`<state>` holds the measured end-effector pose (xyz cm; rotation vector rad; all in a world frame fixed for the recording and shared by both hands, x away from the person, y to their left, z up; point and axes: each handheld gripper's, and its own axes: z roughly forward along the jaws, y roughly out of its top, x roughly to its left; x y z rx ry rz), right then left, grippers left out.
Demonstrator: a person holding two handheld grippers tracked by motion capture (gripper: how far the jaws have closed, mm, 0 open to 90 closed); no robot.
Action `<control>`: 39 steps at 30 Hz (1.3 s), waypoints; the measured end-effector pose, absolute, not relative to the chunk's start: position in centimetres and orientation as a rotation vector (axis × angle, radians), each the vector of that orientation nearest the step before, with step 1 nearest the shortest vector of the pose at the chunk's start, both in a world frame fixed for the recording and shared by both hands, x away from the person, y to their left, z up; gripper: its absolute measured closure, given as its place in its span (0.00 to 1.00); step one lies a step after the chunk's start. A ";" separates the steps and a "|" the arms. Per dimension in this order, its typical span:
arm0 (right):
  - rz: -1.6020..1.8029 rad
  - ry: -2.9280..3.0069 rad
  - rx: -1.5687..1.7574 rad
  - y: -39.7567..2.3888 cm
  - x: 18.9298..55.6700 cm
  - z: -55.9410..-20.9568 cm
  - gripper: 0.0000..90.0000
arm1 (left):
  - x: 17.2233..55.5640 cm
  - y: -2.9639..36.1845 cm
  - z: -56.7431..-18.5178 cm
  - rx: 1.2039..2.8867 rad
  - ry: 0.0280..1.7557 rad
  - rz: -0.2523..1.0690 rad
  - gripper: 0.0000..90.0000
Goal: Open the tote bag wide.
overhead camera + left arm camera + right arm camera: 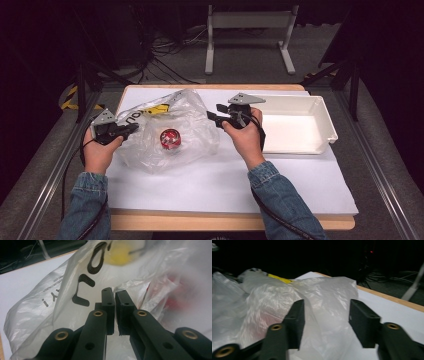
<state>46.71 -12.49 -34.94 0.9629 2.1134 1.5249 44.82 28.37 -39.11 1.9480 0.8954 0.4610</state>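
A clear plastic bag [187, 112] with black lettering and a yellow patch lies crumpled on the white table cover [210, 180]. Inside it sits a round red object [170, 139], a red blur [173, 301] in the left gripper view. My left gripper [131, 129] is at the bag's left edge; its jaws [114, 296] are pressed together with a fold of the film pinched between the tips. My right gripper [214, 114] hovers at the bag's right side. Its jaws [325, 312] stand apart, with the bag [269, 300] bulging in front of them and no pad pressing on it.
A white rectangular tray [327, 120] stands at the back right of the table, just behind the right hand. Beyond the table's far edge are a white stand [247, 20] and cables on the floor. Metal rails run along both sides.
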 end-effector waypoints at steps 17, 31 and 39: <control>1.563 2.294 0.852 -8.6 48.1 -36.3 0.20 | 44.6 28.2 -38.8 1.949 0.881 0.455 0.96; 1.439 2.326 0.850 -8.0 49.1 -37.8 0.99 | 44.8 28.3 -39.6 1.961 0.890 0.457 0.96; 1.387 2.350 0.920 -7.7 50.2 -40.2 0.99 | 45.6 28.2 -41.2 1.995 0.915 0.414 0.96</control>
